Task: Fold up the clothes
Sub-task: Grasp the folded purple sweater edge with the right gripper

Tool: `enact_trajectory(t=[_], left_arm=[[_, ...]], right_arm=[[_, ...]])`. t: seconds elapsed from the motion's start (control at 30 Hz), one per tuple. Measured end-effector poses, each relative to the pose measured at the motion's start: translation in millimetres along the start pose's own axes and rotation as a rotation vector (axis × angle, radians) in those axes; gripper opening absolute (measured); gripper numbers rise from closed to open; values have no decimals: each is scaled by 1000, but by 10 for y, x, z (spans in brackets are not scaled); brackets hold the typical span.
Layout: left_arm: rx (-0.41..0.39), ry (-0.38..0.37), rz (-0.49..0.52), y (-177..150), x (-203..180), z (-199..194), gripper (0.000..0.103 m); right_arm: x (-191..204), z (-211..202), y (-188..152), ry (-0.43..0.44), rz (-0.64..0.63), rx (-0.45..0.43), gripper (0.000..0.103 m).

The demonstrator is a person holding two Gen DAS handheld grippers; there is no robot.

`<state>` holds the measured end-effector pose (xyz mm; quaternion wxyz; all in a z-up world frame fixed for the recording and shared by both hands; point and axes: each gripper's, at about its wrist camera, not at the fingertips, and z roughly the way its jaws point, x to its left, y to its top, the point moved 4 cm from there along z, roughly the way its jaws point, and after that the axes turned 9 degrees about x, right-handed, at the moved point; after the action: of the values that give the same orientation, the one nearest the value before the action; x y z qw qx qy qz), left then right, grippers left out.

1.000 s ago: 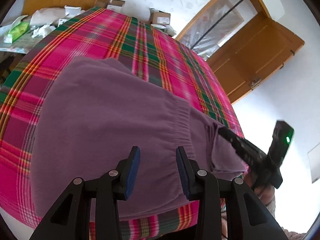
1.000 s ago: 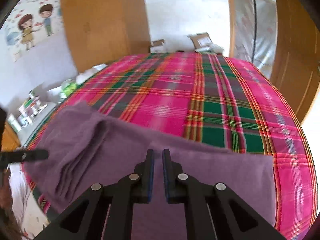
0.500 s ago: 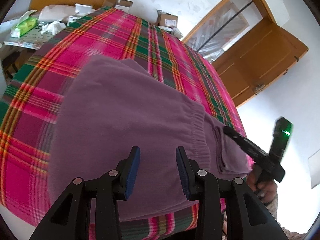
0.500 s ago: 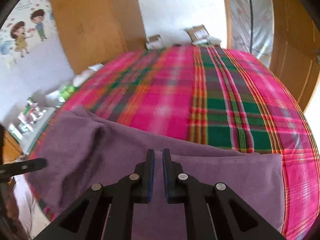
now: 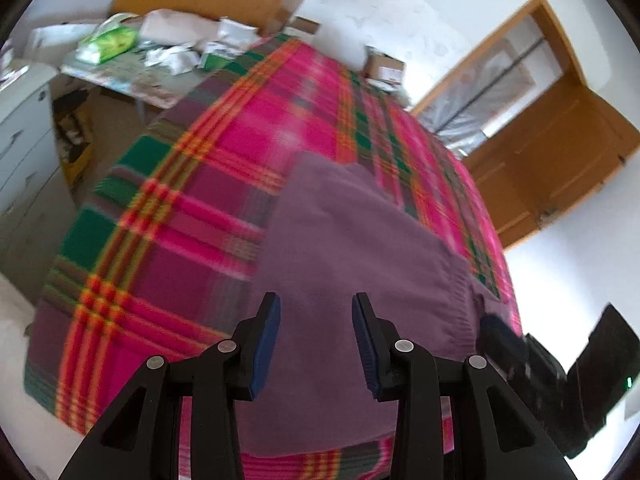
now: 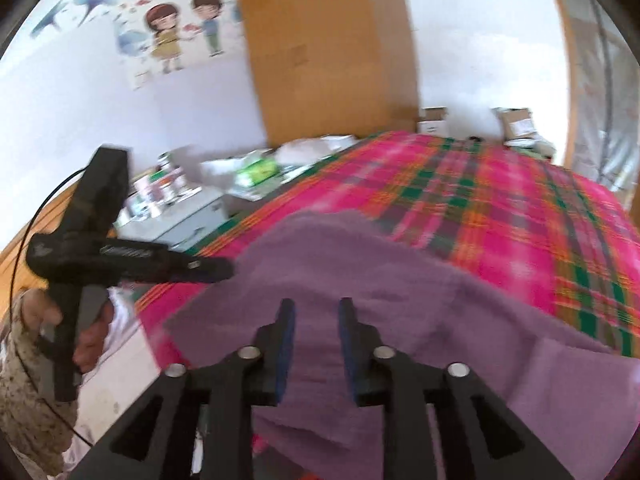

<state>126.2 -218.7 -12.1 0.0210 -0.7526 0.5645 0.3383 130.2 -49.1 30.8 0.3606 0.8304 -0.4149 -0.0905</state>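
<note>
Both grippers hover over the purple garment (image 5: 352, 248): left gripper (image 5: 316, 340) apart, right gripper (image 6: 316, 344) opening, empty.

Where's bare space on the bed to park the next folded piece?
Free: the pink-and-green plaid blanket left of the folded purple knit garment, out to the bed's edge, and the far stretch beyond it toward the cardboard boxes. Crowded: the cluttered side table and the near edge, where the garment lies.

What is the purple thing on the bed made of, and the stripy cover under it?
Purple garment: looks like soft, fuzzy fleece or knit, matte, with a ribbed elastic band at one edge. Plaid cover: seems woven cloth, flat and matte; blur hides its weave.
</note>
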Motion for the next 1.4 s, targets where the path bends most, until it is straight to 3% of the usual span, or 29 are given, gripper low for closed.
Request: enact_trajectory(t=[0.2,0.4,0.6,1.0,1.17,1.33,1.4], left_arm=[[19,24,-33,0,218,28,38],[34,-1,-22,37,324,45,38],[42,9,6,81,313,68,38],[54,14,29,115,298,80,38],[60,-4,15,141,327,88,38],[65,-26,-11,174,354,95,38],[65,-32,-21,194,359,105,38]], right_arm=[[501,291,-34,69,-126,42,40],[815,536,-94,102,-198,82,50],[1042,680,-152,61,-273,96,53],[1251,810,-238,-122,-345,65,53],[1193,780,-245,-140,-313,60,42],[1175,711,-261,-182,-317,36,20],[1154,686,-260,-183,-316,29,18]])
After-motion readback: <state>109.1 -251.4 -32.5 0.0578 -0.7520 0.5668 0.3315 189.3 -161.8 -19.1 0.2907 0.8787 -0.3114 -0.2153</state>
